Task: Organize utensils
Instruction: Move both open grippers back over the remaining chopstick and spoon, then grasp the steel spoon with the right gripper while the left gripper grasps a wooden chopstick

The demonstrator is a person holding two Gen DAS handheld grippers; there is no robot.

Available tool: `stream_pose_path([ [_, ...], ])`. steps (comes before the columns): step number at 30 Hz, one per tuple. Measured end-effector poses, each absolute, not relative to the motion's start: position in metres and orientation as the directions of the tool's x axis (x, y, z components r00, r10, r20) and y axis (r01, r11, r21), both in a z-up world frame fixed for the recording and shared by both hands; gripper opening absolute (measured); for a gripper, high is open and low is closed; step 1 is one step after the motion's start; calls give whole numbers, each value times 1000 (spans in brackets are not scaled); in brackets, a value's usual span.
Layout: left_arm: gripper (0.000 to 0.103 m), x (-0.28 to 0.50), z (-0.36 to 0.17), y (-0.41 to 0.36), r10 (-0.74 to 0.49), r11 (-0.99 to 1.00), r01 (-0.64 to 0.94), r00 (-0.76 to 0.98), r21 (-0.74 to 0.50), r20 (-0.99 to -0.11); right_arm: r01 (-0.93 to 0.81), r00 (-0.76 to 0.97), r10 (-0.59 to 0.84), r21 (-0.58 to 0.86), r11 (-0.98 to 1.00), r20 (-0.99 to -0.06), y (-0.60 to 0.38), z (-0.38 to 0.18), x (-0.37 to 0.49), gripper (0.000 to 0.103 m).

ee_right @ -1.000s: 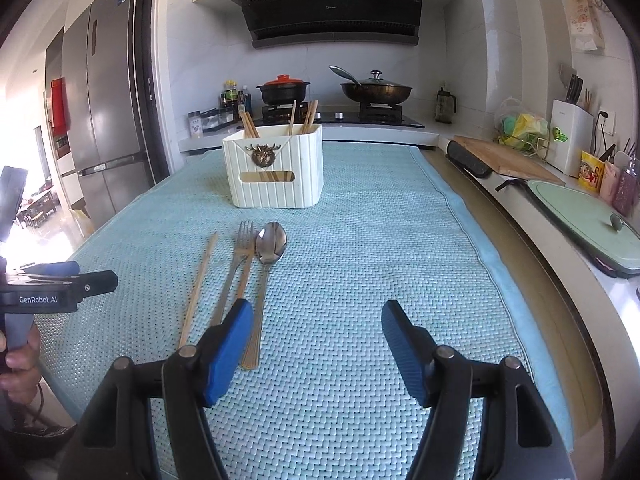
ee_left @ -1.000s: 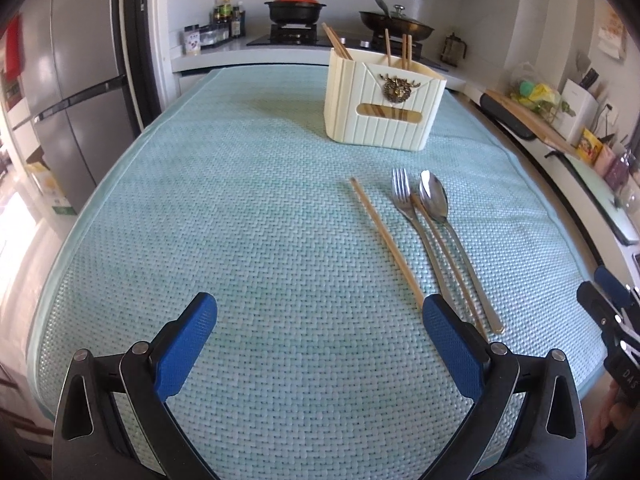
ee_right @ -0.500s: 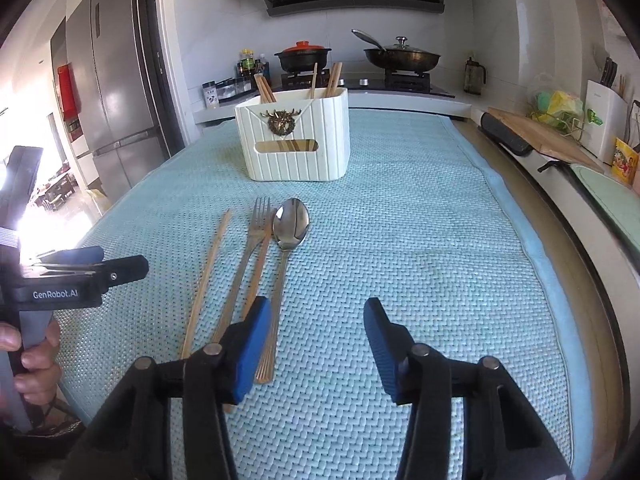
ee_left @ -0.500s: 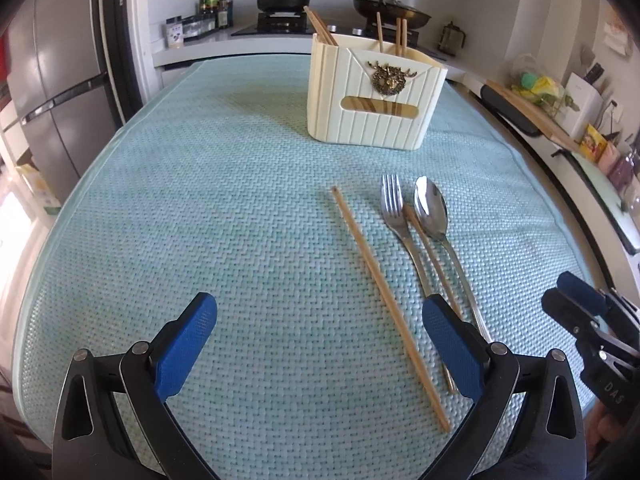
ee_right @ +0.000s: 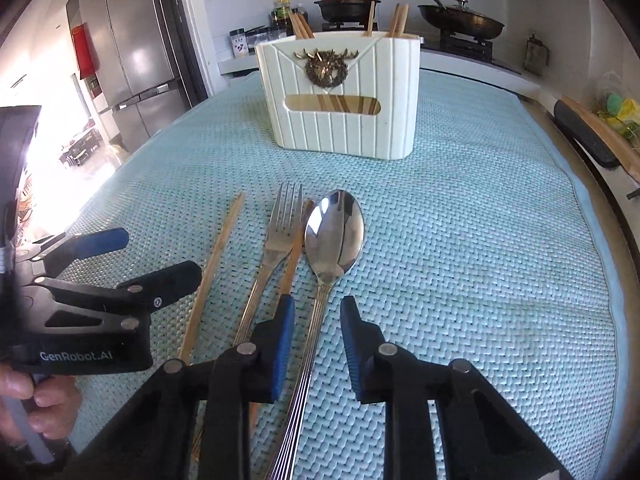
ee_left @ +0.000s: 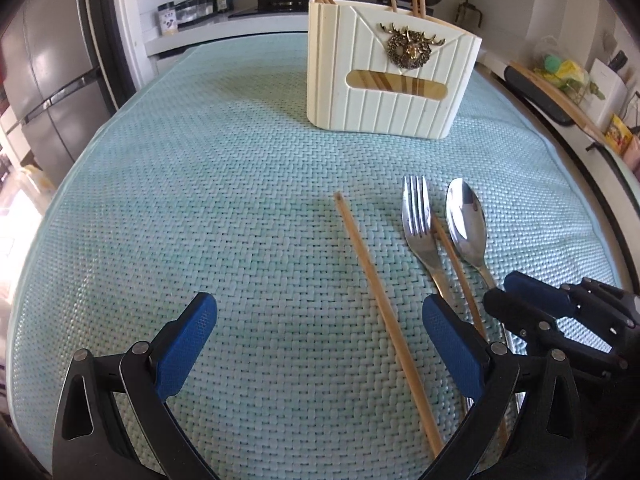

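Note:
A cream utensil holder [ee_left: 390,80] [ee_right: 340,96] with chopsticks in it stands on the teal mat. In front of it lie a loose chopstick [ee_left: 384,316] [ee_right: 212,272], a fork [ee_left: 420,232] [ee_right: 280,240], a second chopstick [ee_right: 294,256] and a spoon [ee_left: 466,228] [ee_right: 334,236]. My left gripper [ee_left: 318,340] is open wide, low over the mat, with the loose chopstick between its fingers. My right gripper [ee_right: 316,344] is open narrowly, its fingers either side of the spoon handle, apart from it. It also shows in the left wrist view [ee_left: 532,300].
The teal woven mat [ee_left: 200,200] covers the counter. A stove with a pot [ee_right: 346,4] and a pan [ee_right: 460,20] stands behind the holder. A fridge [ee_right: 136,60] is at the left. A cutting board [ee_right: 600,136] and clutter line the right edge.
Both grippers moved forward and down toward the utensils. The right gripper's fingers narrowed and now straddle the spoon handle. The left gripper stayed wide open.

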State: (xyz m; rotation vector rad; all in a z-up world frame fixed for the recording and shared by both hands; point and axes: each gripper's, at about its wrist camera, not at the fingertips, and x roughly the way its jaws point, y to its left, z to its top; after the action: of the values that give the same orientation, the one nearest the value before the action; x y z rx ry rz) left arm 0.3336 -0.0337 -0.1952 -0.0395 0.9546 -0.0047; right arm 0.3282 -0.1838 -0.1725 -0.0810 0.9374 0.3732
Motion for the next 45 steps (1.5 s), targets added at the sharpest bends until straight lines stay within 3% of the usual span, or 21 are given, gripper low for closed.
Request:
stream_pose_path([
  [2,102,337,-199,-35,-1,1000,-15,572,-12,-820,-352,524,262,74,933,-810,-181,-177,328,24],
  [6,102,339,-206,-33,15,1000,-22,557,3,-831,-318,545,197,17,948,-815,-180,-179,323,13],
  [14,102,333,-212,-19,17,1000,-30,544,1,-839,-188,553,93,-15,982,-828,-210,-179,297,13],
  [28,102,332,-209,0,-6,998,-55,537,-42,-844,-209,552,129,14,978,-824,-218,-175,283,15],
  [31,102,331,-210,-2,0,998,-48,536,-31,-844,-215,556,125,3,977,-822,-217,-176,285,20],
  [34,102,330,-212,-4,0,999,-40,533,-25,-846,-220,559,115,-14,975,-822,-212,-176,284,33],
  [45,102,332,-213,20,-12,1000,28,510,3,-860,-219,562,119,-9,976,-818,-204,-176,270,37],
])
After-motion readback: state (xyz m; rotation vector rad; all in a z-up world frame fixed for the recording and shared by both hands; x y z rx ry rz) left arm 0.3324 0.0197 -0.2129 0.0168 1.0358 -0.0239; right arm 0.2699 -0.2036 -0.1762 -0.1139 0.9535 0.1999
